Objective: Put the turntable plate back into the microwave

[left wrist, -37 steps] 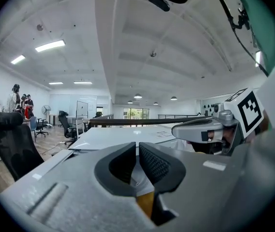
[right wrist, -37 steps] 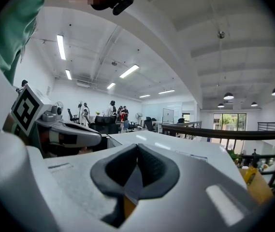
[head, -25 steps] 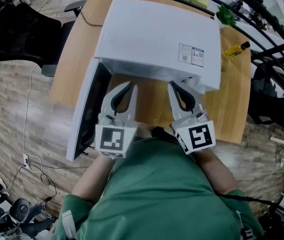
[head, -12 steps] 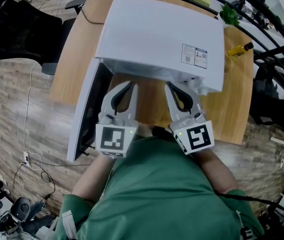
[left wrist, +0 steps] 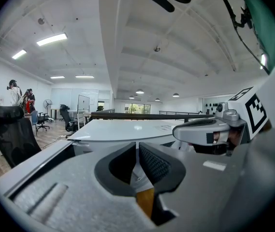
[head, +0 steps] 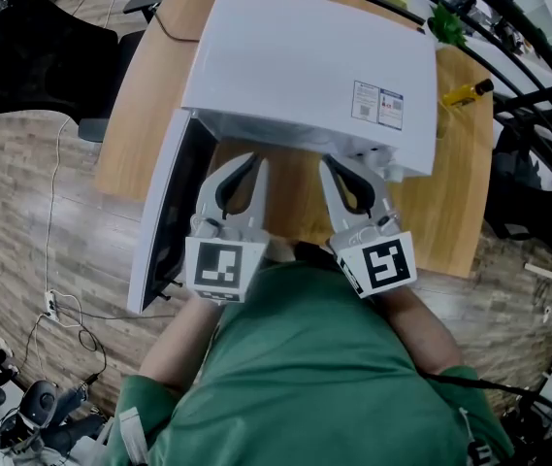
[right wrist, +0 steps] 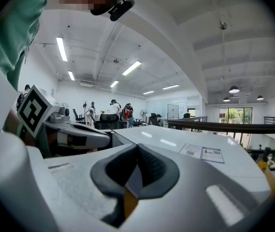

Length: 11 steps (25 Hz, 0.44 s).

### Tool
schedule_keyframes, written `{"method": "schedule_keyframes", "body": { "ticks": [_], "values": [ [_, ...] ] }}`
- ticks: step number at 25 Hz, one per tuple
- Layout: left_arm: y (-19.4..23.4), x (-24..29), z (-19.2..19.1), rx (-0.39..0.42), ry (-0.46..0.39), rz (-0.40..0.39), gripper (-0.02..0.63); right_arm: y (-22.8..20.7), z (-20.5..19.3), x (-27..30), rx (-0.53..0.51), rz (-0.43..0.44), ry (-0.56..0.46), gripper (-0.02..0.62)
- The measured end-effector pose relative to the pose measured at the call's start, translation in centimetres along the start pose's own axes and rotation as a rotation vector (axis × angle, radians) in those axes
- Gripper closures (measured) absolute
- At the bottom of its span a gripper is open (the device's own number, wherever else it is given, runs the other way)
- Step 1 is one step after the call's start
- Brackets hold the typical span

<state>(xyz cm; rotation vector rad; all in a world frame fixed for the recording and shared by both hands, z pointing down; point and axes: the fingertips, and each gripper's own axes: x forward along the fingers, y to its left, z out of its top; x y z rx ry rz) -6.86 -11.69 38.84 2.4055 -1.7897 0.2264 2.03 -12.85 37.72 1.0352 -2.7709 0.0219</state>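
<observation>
The white microwave (head: 305, 66) stands on a wooden table (head: 450, 202), its door (head: 164, 216) swung open to the left. No turntable plate shows in any view. My left gripper (head: 256, 165) and right gripper (head: 326, 163) hover side by side just in front of the microwave's open front, tips pointing at it. Both are shut with nothing between the jaws. In the left gripper view the left gripper (left wrist: 137, 146) faces the microwave's top edge (left wrist: 127, 128). The right gripper view shows the right gripper (right wrist: 137, 149) empty too. The oven's inside is hidden under its top.
A yellow object (head: 465, 93) and a green item (head: 440, 27) lie at the table's far right. A black office chair (head: 33, 56) stands left of the table. Black railings (head: 528, 95) run along the right. People stand far off (right wrist: 115, 109).
</observation>
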Motion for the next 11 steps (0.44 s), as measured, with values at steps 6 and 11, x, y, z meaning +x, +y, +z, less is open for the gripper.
{"method": "schedule_keyframes", "body": {
  "ticks": [6, 11],
  "values": [
    [-0.26, 0.04, -0.32, -0.006, 0.006, -0.005, 0.577, 0.05, -0.19, -0.08, 0.003, 0.000, 0.001, 0.592],
    [-0.30, -0.31, -0.15, -0.009, 0.007, -0.006, 0.577, 0.43, 0.31, -0.15, 0.028, -0.002, -0.004, 0.592]
  ]
}}
